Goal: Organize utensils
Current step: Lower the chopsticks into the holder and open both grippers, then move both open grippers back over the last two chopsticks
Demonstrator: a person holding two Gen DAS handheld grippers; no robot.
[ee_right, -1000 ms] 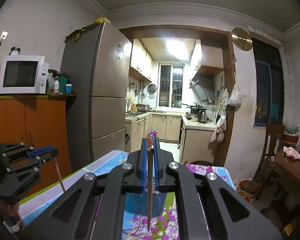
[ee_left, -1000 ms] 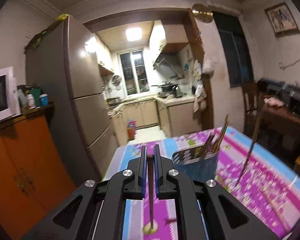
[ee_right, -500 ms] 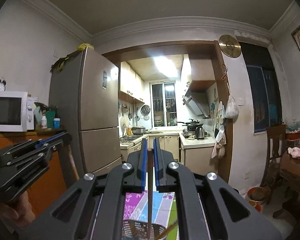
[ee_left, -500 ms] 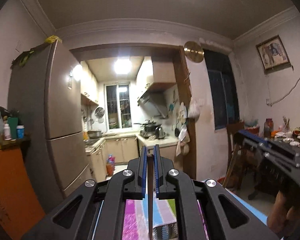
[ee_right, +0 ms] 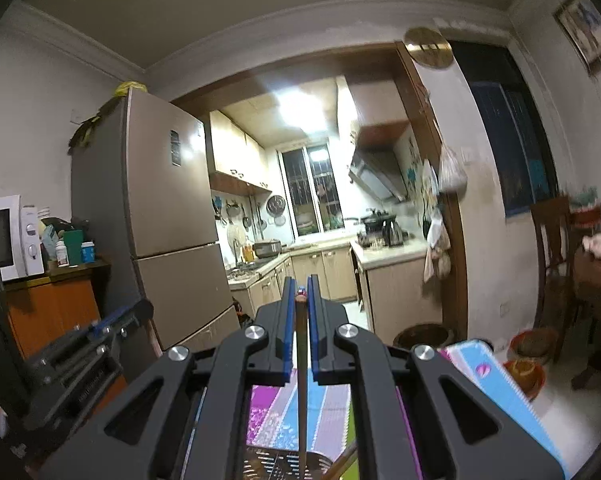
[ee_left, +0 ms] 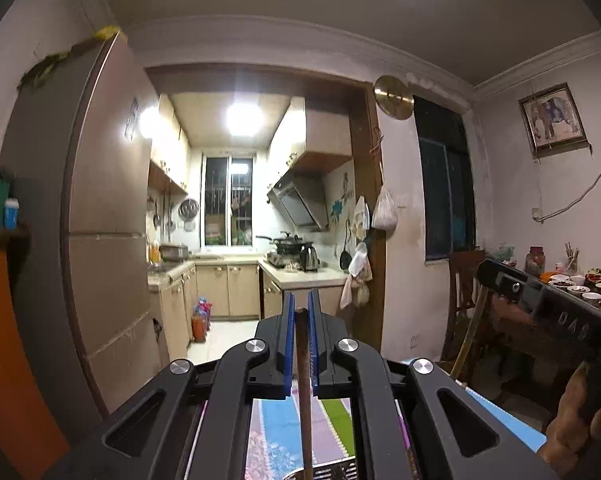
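Observation:
My left gripper is shut on a brown wooden chopstick that hangs down between the blue pads toward the slotted rim of a utensil holder at the bottom edge. My right gripper is shut on another thin chopstick, which points down into the perforated utensil holder directly below. Each gripper shows in the other's view: the right one at the right with its chopstick, the left one at the left.
A table with a pink, blue and green patterned cloth lies below both grippers. A tall fridge and an orange cabinet with a microwave stand at left. A wooden chair and a cluttered side table stand at right.
Both grippers have risen and tilted up, so the table has dropped almost out of view. The chopstick tips now hang over the utensil holder. The right view has rolled slightly.

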